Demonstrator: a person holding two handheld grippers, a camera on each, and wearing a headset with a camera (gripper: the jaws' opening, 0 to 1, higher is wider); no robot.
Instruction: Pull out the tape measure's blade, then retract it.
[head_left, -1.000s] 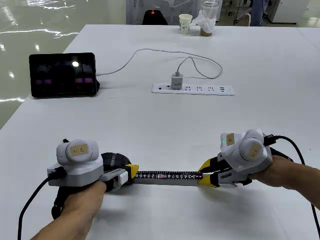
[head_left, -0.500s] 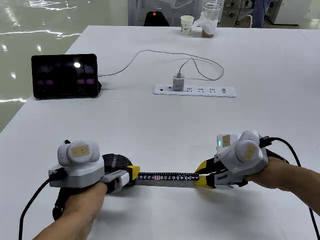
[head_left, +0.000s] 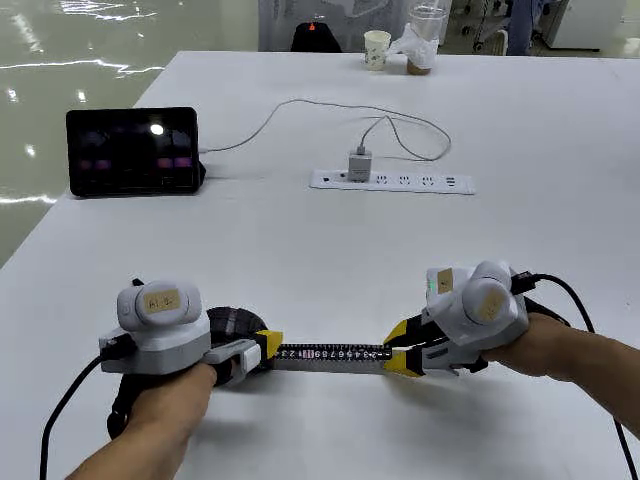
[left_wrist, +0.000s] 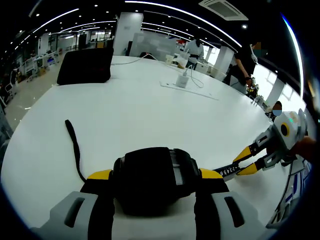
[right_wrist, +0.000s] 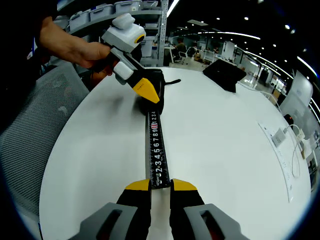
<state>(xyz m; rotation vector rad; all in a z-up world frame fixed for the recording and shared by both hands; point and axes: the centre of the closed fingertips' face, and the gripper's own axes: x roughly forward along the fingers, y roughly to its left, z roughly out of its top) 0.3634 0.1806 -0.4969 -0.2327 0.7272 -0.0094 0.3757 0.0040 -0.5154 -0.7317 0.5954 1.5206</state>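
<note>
so the blade (head_left: 330, 352) runs flat left-to-right, black with white numbers; left gripper (head_left: 258, 345) clamps the black case (head_left: 232, 323), right gripper (right_wrist: 160, 186) seems pinched on its tip.

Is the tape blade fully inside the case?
No, a numbered stretch of blade lies out between the case and the right gripper, shut on its tip.

The right gripper (right_wrist: 160, 187) pinches the numbered blade (right_wrist: 155, 145) by its end.
</note>
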